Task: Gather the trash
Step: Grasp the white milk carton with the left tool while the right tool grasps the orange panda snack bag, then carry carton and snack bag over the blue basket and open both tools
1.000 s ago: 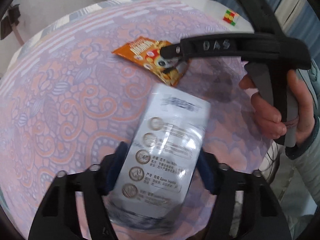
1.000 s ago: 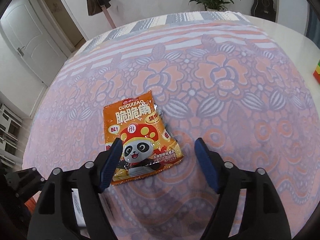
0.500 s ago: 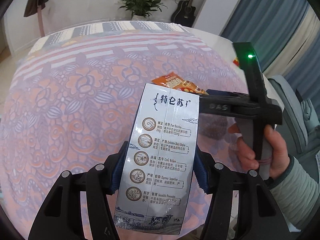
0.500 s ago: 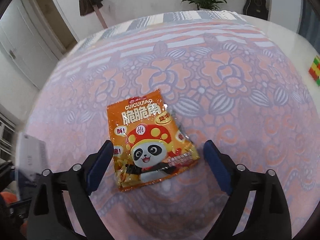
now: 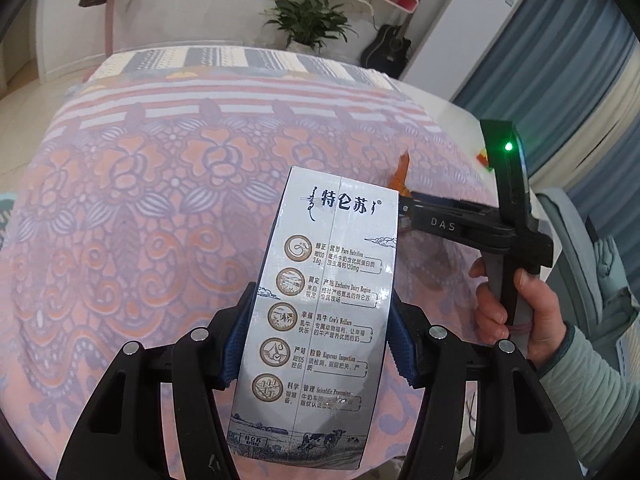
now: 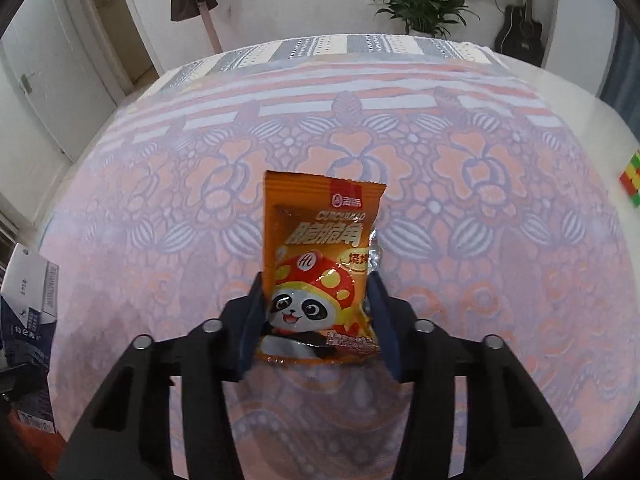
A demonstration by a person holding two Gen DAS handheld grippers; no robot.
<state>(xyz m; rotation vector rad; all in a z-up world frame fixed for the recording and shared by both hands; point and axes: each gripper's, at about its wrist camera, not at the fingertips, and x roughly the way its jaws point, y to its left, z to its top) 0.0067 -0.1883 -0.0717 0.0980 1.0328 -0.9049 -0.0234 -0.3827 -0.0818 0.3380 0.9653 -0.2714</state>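
Note:
My left gripper (image 5: pixel 320 332) is shut on a silver milk carton (image 5: pixel 328 312) and holds it upright above the table. The carton also shows at the left edge of the right wrist view (image 6: pixel 30 320). My right gripper (image 6: pixel 316 320) is shut on an orange snack packet (image 6: pixel 320 264) with a panda on it, lifted off the cloth. In the left wrist view only a corner of the packet (image 5: pixel 401 178) shows behind the carton, with the right gripper's black body (image 5: pixel 460 226) to the right.
The table carries a pink and purple flowered cloth (image 6: pixel 460 184). A coloured cube (image 6: pixel 631 178) sits near the right edge. A potted plant (image 5: pixel 308 28), a guitar (image 5: pixel 386 54) and a door (image 6: pixel 48 80) stand beyond the table.
My right gripper closed on the snack packet and lifted it off the cloth. My left gripper raised and tilted the milk carton more upright.

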